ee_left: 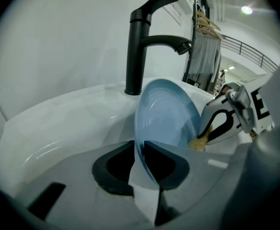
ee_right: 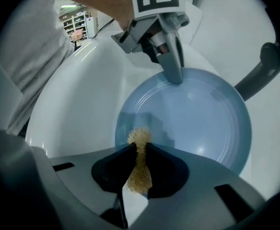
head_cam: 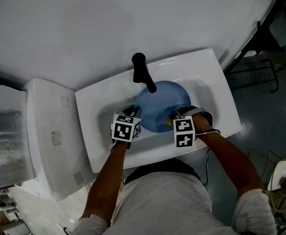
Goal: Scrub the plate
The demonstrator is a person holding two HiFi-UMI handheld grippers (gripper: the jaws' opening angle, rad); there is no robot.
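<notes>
A light blue plate [head_cam: 162, 104] stands tilted on edge in the white sink [head_cam: 99, 111], under the black tap [head_cam: 143, 72]. My left gripper [ee_left: 140, 150] is shut on the plate's [ee_left: 166, 116] near rim and holds it up. My right gripper [ee_right: 140, 150] is shut on a tan scrub sponge [ee_right: 140, 164], whose tip rests against the lower left of the plate's [ee_right: 192, 119] face. In the left gripper view the sponge [ee_left: 197, 143] shows as a tan tuft at the plate's right edge, under the right gripper [ee_left: 221, 121]. The left gripper [ee_right: 171, 56] grips the plate's far rim in the right gripper view.
The sink's flat rim [head_cam: 216, 77] runs along the right. A white toilet tank and lid [head_cam: 50, 136] stand to the left of the sink. A white wall [head_cam: 108, 23] rises behind the tap. A dark metal rack [head_cam: 260, 67] stands on the floor at the right.
</notes>
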